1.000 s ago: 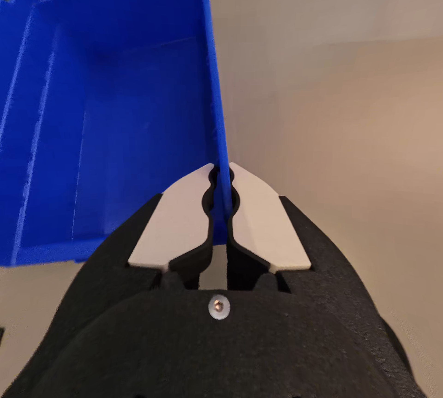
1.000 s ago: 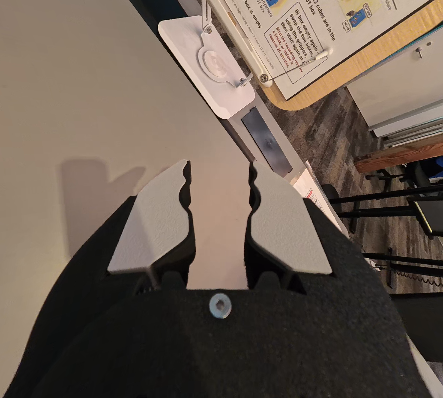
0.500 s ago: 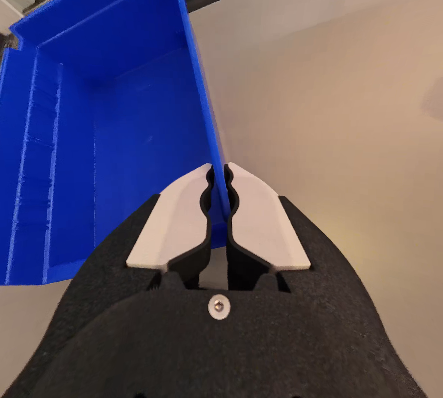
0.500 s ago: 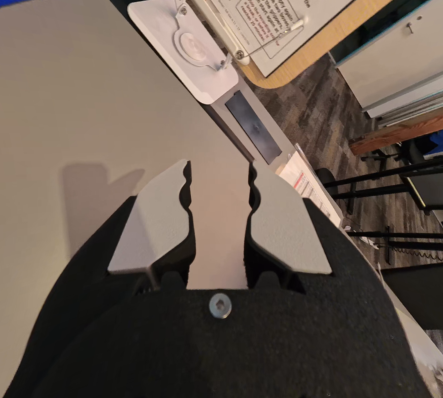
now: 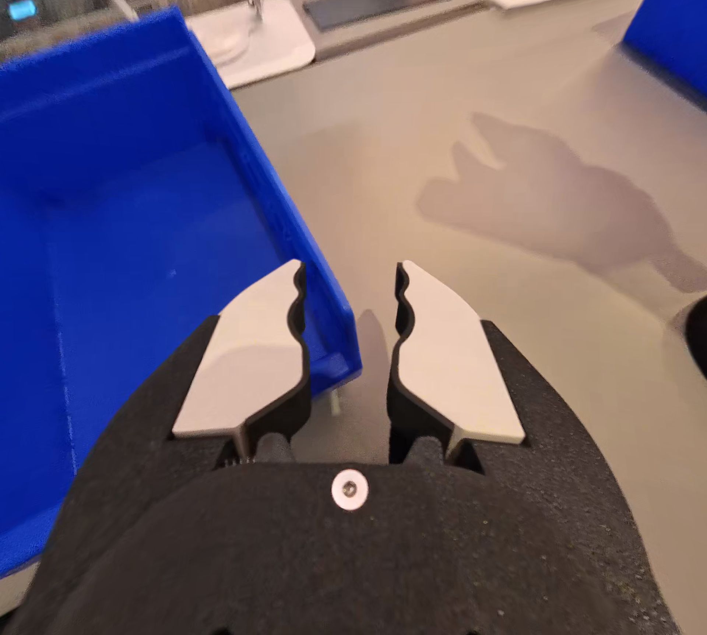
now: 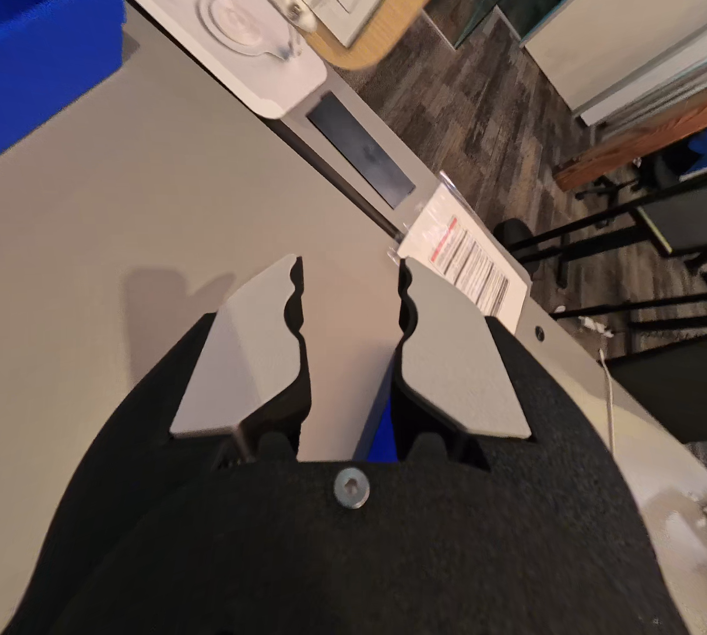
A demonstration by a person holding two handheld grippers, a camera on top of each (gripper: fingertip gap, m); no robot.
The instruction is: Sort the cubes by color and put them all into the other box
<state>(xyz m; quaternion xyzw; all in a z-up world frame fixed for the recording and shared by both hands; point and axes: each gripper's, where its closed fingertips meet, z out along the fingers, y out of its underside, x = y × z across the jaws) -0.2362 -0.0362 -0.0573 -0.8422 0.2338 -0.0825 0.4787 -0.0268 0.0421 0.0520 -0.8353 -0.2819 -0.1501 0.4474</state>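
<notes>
Although the left gripper (image 5: pixel 350 268) hangs right over the near corner of the blue box (image 5: pixel 126 219), its fingers are spread apart and hold nothing: the left finger (image 5: pixel 245 345) sits above the inside of the box, the right finger (image 5: pixel 443 349) above the bare table (image 5: pixel 401 165), and the box's right wall runs up and away to the left from the gap between them. The box sits flat on the table and what shows of its floor is empty; no cubes are visible in either view. A second blue box (image 5: pixel 673 12) shows at the far right edge of the left wrist view, well apart from the first. The right gripper (image 6: pixel 350 264) is likewise spread and empty, over bare table, and a sliver of blue shows low between its fingers, most likely the edge of that second box. So the right gripper looks nearer the second box and the left nearer the first. The cubes probably lie in the second box, and the next move likely turns toward it.
</notes>
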